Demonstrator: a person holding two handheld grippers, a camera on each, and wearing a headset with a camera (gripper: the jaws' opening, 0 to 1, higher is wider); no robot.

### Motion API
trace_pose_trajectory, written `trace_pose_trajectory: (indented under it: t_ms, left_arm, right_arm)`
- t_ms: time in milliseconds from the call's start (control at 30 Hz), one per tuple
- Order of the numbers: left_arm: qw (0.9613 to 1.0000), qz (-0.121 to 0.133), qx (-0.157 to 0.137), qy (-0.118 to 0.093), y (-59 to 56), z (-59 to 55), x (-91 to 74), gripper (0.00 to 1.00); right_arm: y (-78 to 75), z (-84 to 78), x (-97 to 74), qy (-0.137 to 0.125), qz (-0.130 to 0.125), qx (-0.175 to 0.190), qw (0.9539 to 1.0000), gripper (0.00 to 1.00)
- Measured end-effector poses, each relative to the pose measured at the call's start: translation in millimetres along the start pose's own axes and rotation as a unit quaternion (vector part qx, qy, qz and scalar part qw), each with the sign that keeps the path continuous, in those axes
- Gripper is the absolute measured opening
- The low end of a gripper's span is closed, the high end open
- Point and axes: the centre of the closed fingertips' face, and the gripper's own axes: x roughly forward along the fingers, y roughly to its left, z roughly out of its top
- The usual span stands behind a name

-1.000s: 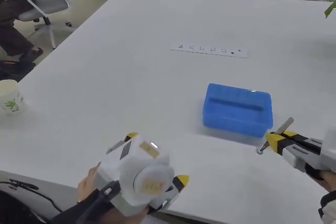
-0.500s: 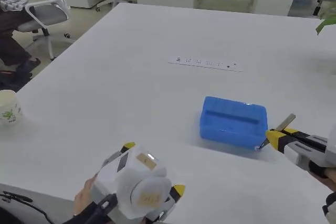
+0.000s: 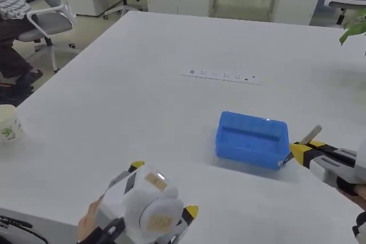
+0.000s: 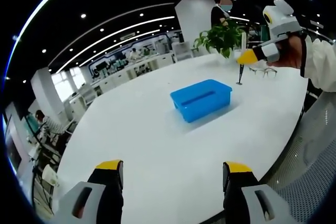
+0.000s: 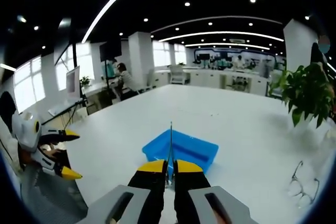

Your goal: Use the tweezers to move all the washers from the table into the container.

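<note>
Light was bright and even, falling from overhead: ceiling lights [image 5: 220, 35] ran in strips and spots toward twelve o'clock in both gripper views, and windows [image 5: 29, 90] glowed white at nine o'clock in the right gripper view. In the head view the white table [image 3: 143, 90] was nearly washed out, with a faint soft shadow on the six o'clock side of the container [image 3: 251, 138]. The left gripper [image 3: 164, 190], at six o'clock, looked soft and overexposed. Fisheye distortion bent straight lines toward the gripper views' edges.
</note>
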Motion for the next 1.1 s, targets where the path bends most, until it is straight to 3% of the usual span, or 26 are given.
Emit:
trace_pose_trajectory:
  t_ms: [533, 1100]
  left_arm:
    - [1.0, -0.003, 0.005, 0.007, -1.9, -2.3, 0.7, 0.78]
    - [0.9997, -0.009, 0.005, 0.024, -4.2, -8.1, 2.1, 0.79]
  right_arm:
    - [-20.2, 16.2, 23.0, -0.008, -0.019, -0.023, 0.9995, 0.02]
    - [-38.4, -12.9, 60.3, 0.029, -0.034, -0.046, 0.998, 0.02]
